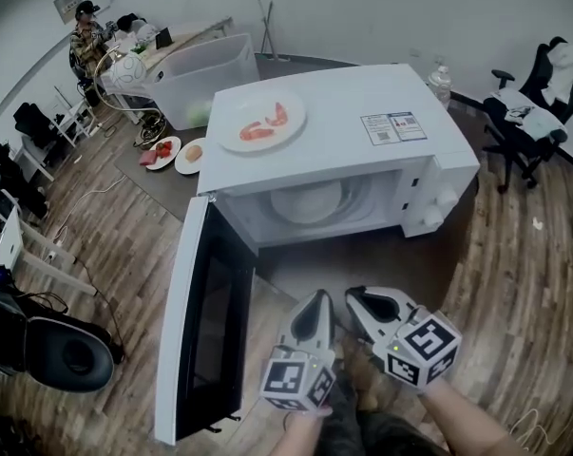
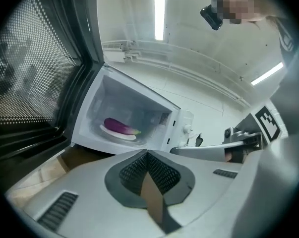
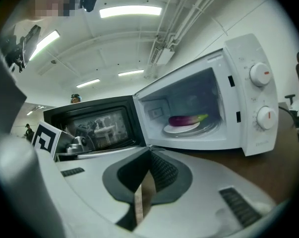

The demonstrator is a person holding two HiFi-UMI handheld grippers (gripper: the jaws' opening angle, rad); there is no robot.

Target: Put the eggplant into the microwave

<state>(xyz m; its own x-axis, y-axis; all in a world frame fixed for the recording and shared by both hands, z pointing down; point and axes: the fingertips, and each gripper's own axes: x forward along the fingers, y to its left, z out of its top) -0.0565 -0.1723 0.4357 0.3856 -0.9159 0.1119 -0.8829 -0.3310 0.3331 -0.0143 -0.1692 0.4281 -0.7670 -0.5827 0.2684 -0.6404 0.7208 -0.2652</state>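
Left tool [image 2: 147, 155] and right tool [image 3: 149, 152], both pressed together and empty, are held before the open microwave [image 1: 334, 155]. The eggplant [image 3: 188, 119] is seen on a plate [image 3: 181, 129] inside; the door [image 1: 205, 331] is best swung shut by a gentle, level push.

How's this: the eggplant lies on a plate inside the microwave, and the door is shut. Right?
Not quite: the door is open, swung wide, as the head view shows. The eggplant does lie on a plate inside the microwave.
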